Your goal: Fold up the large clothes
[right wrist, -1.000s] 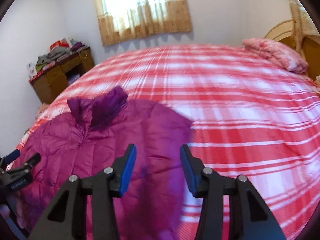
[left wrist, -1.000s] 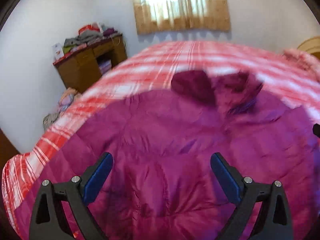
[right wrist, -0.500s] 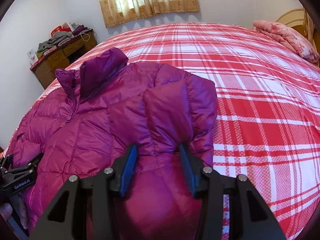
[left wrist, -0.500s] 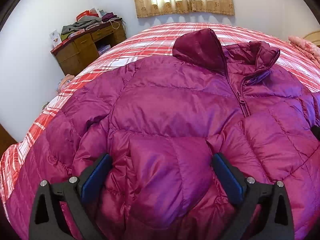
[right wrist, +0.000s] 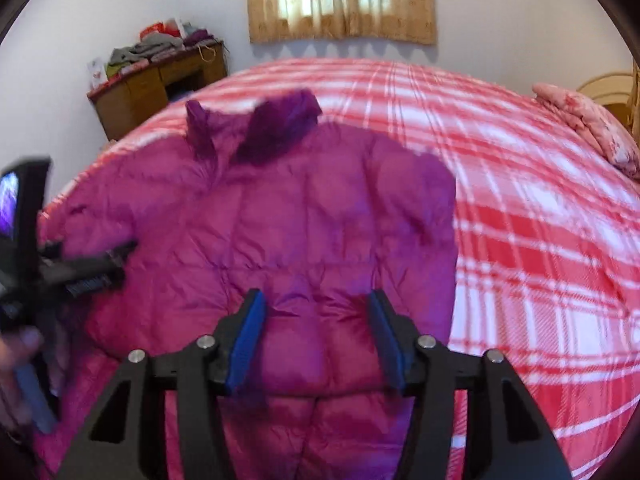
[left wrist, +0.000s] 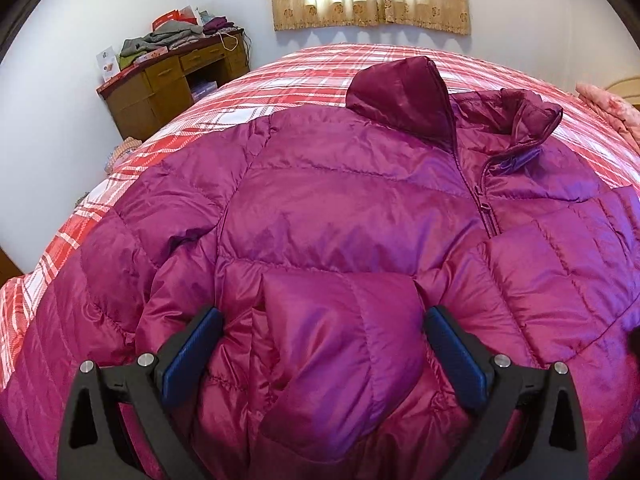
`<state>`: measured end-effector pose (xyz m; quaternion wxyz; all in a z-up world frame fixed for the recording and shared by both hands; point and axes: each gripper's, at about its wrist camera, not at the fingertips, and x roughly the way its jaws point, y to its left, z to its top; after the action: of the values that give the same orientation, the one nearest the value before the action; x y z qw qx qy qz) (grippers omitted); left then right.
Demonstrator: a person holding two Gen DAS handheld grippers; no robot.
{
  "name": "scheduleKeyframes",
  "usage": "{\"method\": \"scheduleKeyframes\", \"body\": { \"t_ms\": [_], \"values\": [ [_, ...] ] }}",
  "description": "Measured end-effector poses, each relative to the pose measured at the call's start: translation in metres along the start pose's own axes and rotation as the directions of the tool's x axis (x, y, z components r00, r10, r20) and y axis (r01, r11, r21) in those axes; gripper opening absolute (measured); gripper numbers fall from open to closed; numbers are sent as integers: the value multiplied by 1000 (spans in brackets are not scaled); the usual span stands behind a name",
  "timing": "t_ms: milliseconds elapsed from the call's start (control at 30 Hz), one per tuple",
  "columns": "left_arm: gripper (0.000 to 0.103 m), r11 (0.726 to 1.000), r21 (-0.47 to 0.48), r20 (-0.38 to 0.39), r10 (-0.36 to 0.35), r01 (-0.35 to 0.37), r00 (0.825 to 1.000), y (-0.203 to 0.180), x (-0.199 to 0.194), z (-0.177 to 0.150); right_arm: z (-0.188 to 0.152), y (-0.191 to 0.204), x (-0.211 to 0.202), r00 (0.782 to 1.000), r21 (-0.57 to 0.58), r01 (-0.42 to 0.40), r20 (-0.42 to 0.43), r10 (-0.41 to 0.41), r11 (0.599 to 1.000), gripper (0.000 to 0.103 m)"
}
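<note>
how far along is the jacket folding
Early stage. Done: both sleeves lie folded across the front of the magenta puffer jacket on the plaid bed. In hand: nothing; left gripper and right gripper are open over the cuffs. Left: folding the body.

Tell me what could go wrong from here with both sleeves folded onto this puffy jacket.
1. The left gripper fingers stand wide around the folded sleeve, not pinching it; the slick, puffy fabric could spring back open.
2. The right gripper is also open over the jacket, and its view is blurred, so a grab now may miss.
3. The collar stands up crumpled, which could bulk up the next fold.
</note>
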<state>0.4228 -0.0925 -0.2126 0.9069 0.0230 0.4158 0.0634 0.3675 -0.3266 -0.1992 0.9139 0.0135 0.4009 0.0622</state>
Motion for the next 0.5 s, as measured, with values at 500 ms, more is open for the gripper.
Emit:
{"method": "scheduleKeyframes", "body": {
  "t_ms": [500],
  "values": [
    [102,1000,2,1,2,-2,1000,0,0,0,-5,4,11,999,-21,40,-26,-40,999,56]
  ]
}}
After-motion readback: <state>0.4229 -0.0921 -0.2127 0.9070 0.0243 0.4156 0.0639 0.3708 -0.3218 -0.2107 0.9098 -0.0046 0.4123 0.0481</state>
